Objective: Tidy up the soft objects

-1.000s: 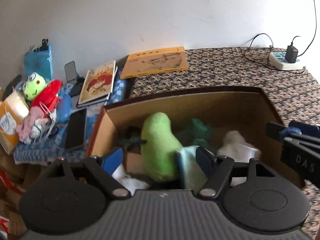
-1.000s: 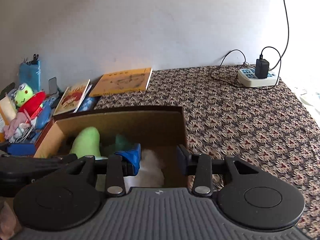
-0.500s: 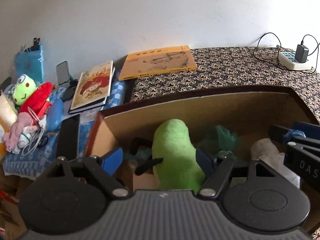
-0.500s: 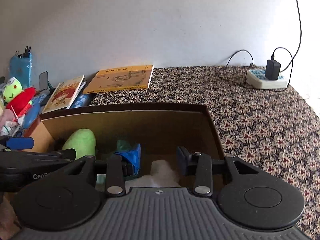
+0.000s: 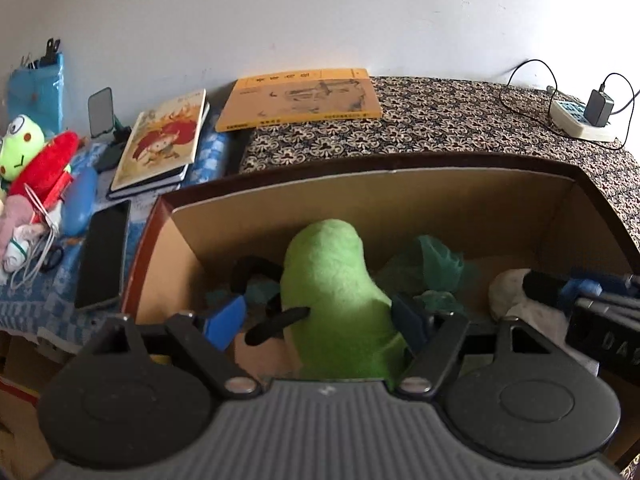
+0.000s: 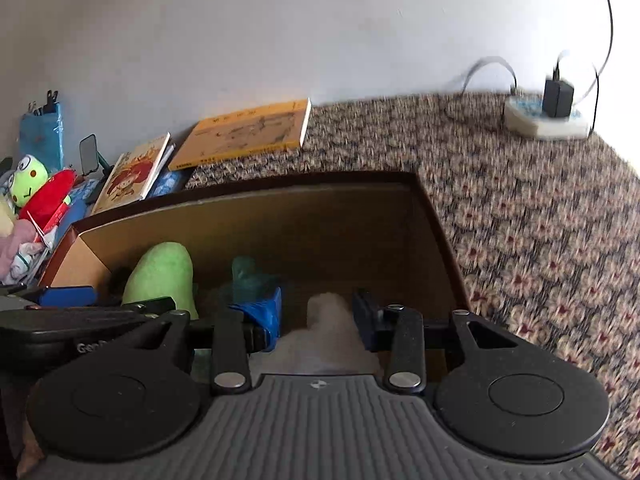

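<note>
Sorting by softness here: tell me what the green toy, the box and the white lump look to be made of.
Green toy: plush fabric, matte with a fuzzy nap. Box: cardboard, plain matte brown inside, darker reddish outside at the rim. White lump: probably fleece or fluffy cloth, going by its soft ragged outline; too blurred to be sure.

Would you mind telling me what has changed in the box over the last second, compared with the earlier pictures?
Both grippers have come down into the cardboard box. The left gripper, jaws wide, now straddles the green plush. The right gripper is closing around the white soft item, not visibly pressing it yet. The toys in the box and the books beside it stayed put.
</note>
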